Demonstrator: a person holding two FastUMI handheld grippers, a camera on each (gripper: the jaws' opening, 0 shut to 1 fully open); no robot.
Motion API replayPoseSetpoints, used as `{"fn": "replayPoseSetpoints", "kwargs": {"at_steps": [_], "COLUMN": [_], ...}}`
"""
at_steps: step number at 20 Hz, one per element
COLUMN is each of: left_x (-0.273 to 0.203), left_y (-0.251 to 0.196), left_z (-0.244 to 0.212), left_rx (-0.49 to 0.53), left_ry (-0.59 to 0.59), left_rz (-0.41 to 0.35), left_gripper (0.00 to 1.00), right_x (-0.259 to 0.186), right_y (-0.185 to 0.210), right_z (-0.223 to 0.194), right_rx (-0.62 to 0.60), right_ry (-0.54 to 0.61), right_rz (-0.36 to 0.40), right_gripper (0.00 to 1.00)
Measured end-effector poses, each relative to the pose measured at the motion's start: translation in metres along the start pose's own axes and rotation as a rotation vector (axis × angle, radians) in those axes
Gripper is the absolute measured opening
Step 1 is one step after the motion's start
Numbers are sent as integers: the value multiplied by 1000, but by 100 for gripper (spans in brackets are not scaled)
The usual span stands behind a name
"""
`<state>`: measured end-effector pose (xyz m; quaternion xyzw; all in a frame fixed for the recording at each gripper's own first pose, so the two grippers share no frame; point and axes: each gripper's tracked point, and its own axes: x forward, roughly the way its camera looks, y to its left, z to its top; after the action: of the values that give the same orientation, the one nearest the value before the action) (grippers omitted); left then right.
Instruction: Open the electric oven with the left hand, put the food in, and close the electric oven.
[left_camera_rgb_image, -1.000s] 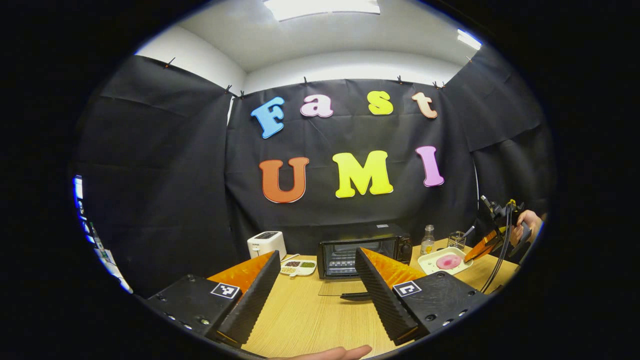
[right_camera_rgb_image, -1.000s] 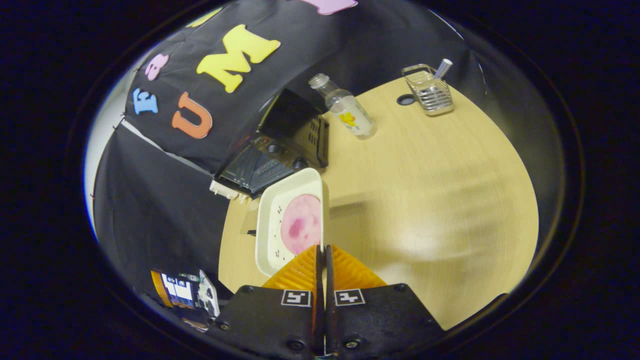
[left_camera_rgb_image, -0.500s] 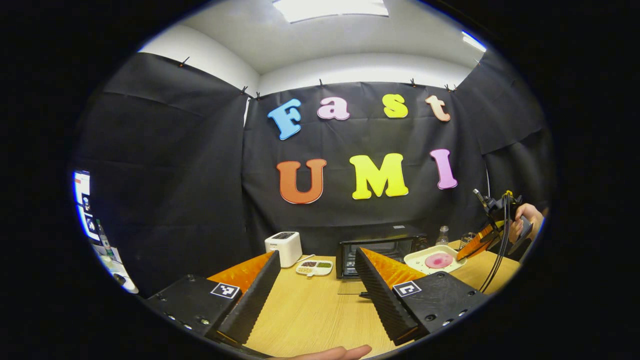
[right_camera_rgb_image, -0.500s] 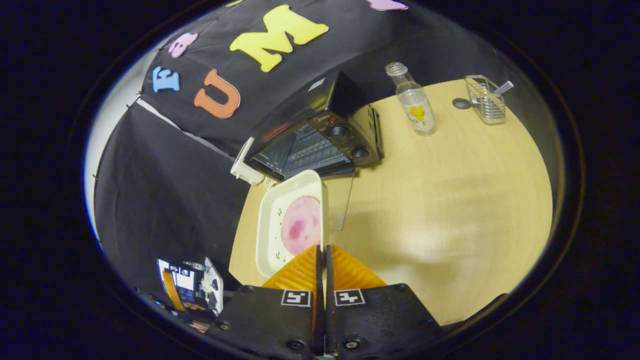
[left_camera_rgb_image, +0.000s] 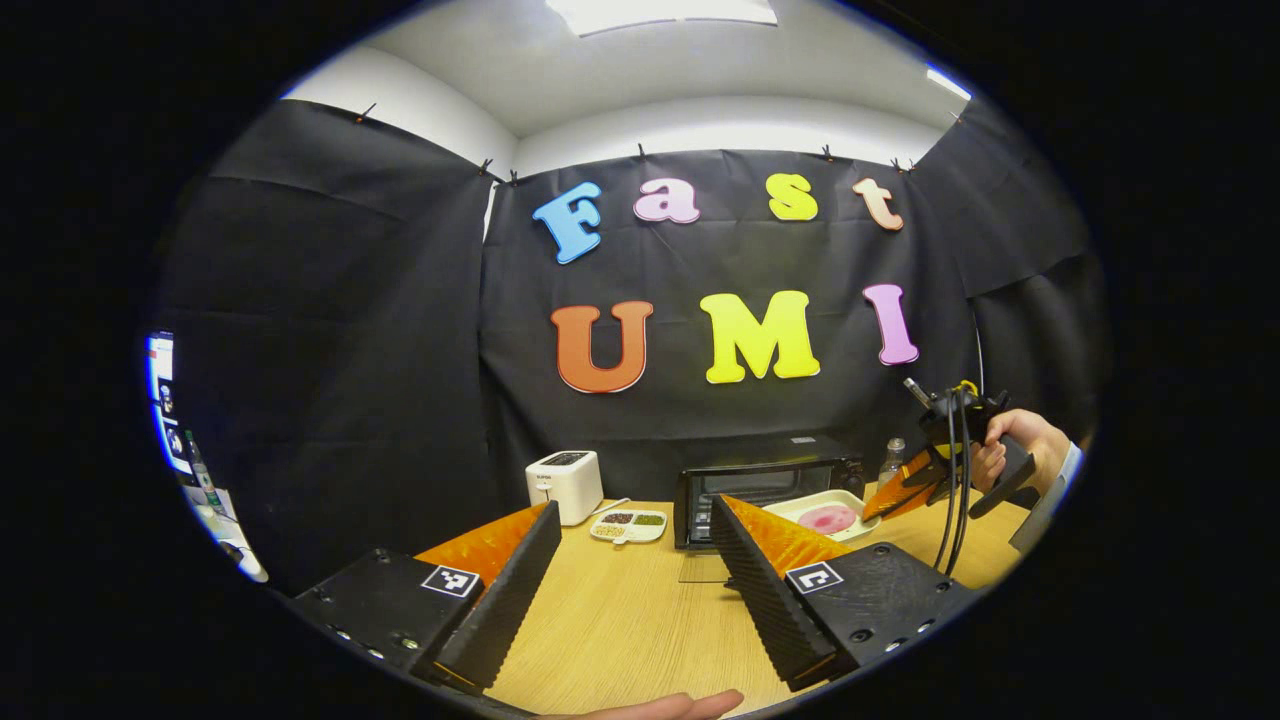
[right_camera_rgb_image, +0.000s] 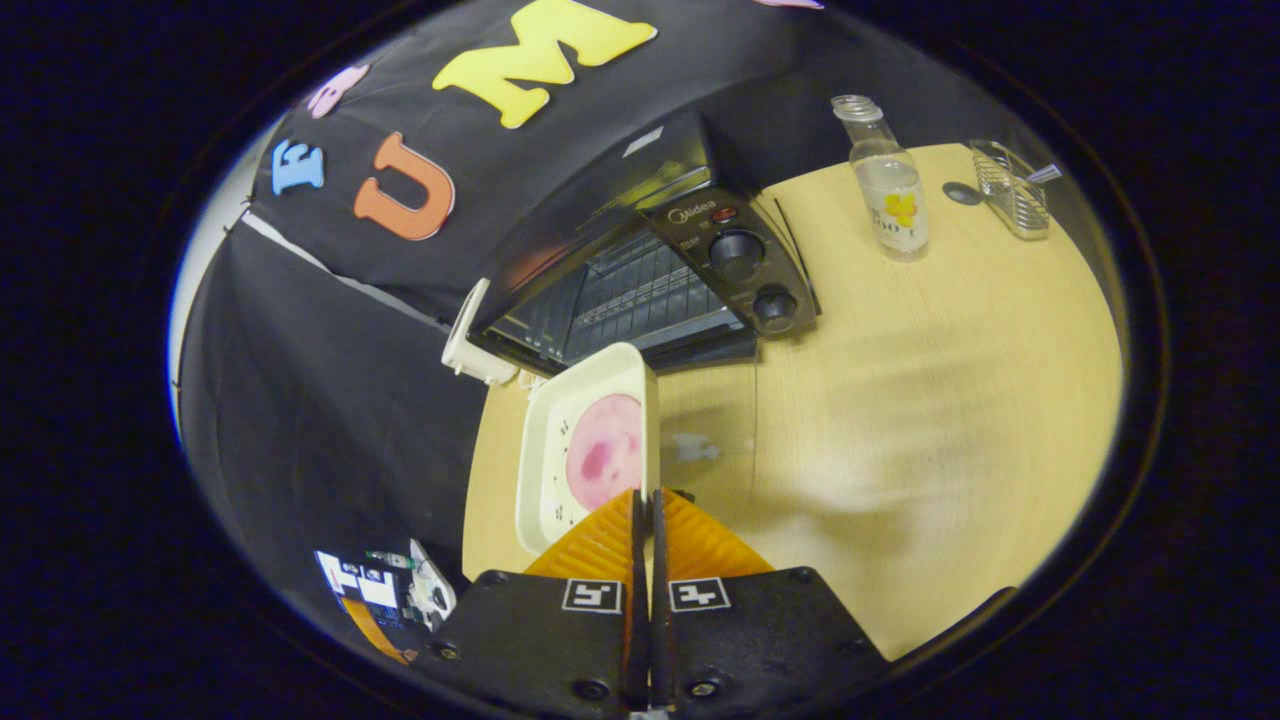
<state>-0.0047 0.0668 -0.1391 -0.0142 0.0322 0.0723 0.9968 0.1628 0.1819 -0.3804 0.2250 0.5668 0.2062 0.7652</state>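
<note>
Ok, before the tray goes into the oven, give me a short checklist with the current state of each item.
1. Oven door open: ok, the glass door lies flat in front and the rack is exposed.
2. Right gripper grip on the tray: ok, fingers closed on its rim.
3. Food seated in the tray: ok.
4. Tray lined up with the opening: cannot tell; it is close in front but angled.
5. Left gripper clear of the path: ok, open and back from the oven.
6. Bottle out of the way: ok, off to the side.

White toaster (left_camera_rgb_image: 563, 483), divided snack dish (left_camera_rgb_image: 628, 525), clear bottle (right_camera_rgb_image: 888, 182), wire rack (right_camera_rgb_image: 1012, 186) on wooden table (left_camera_rgb_image: 625, 625).
</note>
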Motion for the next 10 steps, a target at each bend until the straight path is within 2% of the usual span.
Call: {"fn": "replayPoseSetpoints", "kwargs": {"at_steps": [1,5,6,10], "left_x": [3,25,30,46], "left_y": [-3,-15,-17,-21], "left_z": [-4,-18,-24,-45], "left_rx": [5,5,5,21], "left_ry": [5,14,19,43], "left_rz": [-6,-28,-33,-47], "left_gripper": [95,95,95,95], "right_x": [9,50,57,84], "right_y": [4,3,0,-6], "right_z": [3,28,36,72], "right_rx": [10,78,96,169], "right_ry": [-1,-49,-75,-198], "right_rz": [1,-40,-53,-62], "right_gripper": [1,1,4,4]}}
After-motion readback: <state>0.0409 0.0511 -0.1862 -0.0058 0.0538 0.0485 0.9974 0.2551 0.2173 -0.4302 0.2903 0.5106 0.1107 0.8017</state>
